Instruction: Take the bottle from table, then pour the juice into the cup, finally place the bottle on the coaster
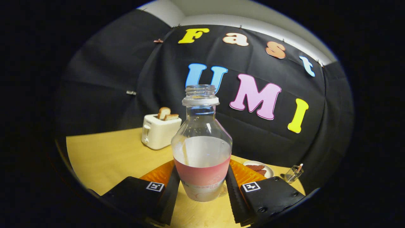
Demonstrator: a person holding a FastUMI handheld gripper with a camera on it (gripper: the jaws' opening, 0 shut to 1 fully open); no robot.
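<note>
A clear bottle (202, 148) with a pink label, no cap and whitish juice up to its shoulder stands upright between my fingers. My gripper (202, 182) is shut on the bottle, with the black left finger (171, 193) and right finger (233, 193) pressed against the label's sides. The bottle's base is close over the yellow table (104, 158); I cannot tell whether it touches. A small round patterned coaster (223, 190) peeks out just behind the base on the right. A small clear glass cup (292, 173) with a stick in it stands beyond the right finger, by the wall.
A cream toaster (159, 132) with two bread slices stands beyond the bottle to the left. A white plate (269, 171) with reddish-brown food lies between the bottle and the cup. Orange ridged surfaces (161, 173) show behind both fingers.
</note>
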